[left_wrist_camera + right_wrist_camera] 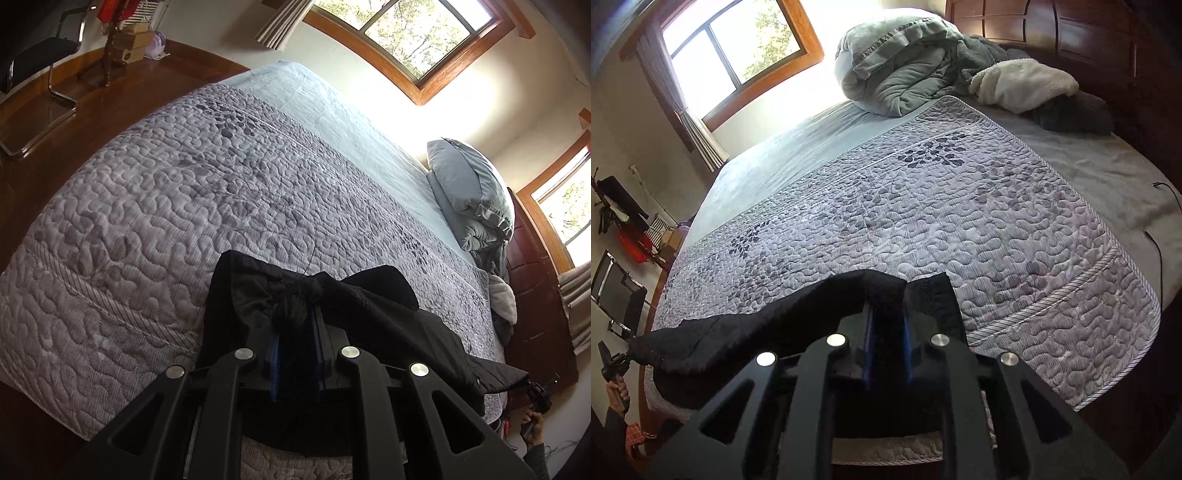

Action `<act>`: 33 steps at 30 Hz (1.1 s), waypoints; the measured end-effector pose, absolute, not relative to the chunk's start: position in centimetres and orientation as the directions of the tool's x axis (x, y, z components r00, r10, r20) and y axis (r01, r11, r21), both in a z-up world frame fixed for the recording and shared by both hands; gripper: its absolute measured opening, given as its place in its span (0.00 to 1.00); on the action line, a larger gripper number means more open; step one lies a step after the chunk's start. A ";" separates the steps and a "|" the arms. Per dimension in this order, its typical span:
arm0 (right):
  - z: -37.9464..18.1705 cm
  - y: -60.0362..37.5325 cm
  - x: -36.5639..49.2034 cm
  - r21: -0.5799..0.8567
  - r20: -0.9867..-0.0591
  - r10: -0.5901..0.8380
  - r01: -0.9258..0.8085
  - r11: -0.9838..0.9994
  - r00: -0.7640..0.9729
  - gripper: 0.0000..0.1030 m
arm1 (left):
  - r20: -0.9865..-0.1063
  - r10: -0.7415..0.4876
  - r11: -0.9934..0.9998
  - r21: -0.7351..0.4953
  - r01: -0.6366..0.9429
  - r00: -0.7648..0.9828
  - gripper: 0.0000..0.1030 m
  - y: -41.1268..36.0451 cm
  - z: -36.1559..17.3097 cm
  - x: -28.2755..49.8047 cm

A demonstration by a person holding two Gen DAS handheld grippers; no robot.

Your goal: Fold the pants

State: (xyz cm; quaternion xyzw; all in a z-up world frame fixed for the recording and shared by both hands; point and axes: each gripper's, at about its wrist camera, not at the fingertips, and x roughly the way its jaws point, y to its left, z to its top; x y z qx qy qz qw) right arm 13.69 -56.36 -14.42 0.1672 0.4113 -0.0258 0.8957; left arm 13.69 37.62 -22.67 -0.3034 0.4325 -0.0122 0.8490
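Observation:
Black pants (388, 314) hang stretched between my two grippers over the near edge of a bed with a grey quilt (166, 192). My left gripper (297, 299) is shut on a bunched end of the fabric. The cloth runs right to my right gripper (539, 393), small at the frame's edge with a hand below it. In the right wrist view my right gripper (886, 295) is shut on the other end of the pants (757, 325). From there the cloth sags leftward to the left gripper (613, 363). The fabric hides both pairs of fingertips.
A grey pillow (469, 184), a folded duvet (901, 66) and a white fleece blanket (1023, 85) lie by the dark headboard (1071, 29). A black cable (1156, 251) runs along the sheet's right side. A chair (40, 55) stands on the wood floor (92, 103).

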 end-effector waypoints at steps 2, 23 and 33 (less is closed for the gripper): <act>-14.5 -55.8 13.1 0.268 -0.744 0.083 0.183 0.946 0.663 0.12 | -0.735 -0.282 0.820 -0.519 -0.242 0.617 0.15 37.5 -23.3 13.2; -18.9 -55.3 9.7 0.364 -0.784 0.106 0.313 0.877 0.612 0.55 | -0.874 -0.089 0.821 -0.336 -0.462 0.477 0.69 38.1 -30.3 5.8; -22.2 -57.1 8.3 0.589 -0.739 0.252 0.418 0.691 0.625 0.62 | -0.718 -0.068 0.455 -0.640 -0.619 0.693 0.74 39.8 -30.5 0.4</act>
